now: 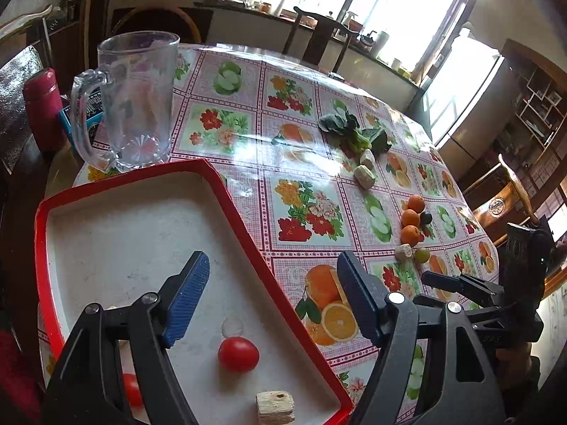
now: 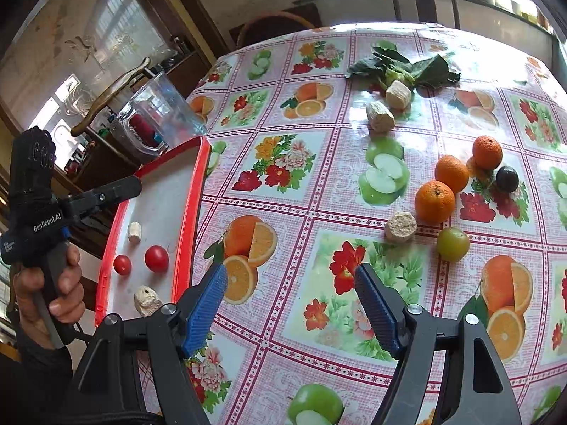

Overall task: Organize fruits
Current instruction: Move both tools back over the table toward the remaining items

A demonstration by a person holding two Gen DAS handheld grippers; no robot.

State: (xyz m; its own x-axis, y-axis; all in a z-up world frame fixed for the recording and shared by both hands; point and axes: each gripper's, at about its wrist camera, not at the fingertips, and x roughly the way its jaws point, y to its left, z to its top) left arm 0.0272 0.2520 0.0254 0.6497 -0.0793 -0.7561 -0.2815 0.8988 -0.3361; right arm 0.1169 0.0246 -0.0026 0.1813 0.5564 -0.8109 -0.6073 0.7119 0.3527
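A red-rimmed white tray (image 1: 106, 212) (image 2: 191, 191) sits at the table's left. In it lie two red tomatoes (image 1: 238, 354) (image 2: 156, 258) (image 2: 122, 264) and pale corn-cob pieces (image 1: 275, 407) (image 2: 146, 300). My left gripper (image 1: 273, 276) is open and empty above the tray's right rim. My right gripper (image 2: 290, 283) is open and empty over the tablecloth. Three oranges (image 2: 434, 201) (image 1: 411, 219), a dark plum (image 2: 506, 178), a green fruit (image 2: 452, 243) and a cob piece (image 2: 400, 227) lie ahead to its right.
A glass mug (image 1: 138, 102) stands behind the tray, with a red flask (image 1: 40, 106) to its left. Leafy greens (image 2: 404, 65) and two more cob pieces (image 2: 381, 117) lie farther back. The fruit-print tablecloth (image 2: 283, 163) covers the round table. Chairs stand around it.
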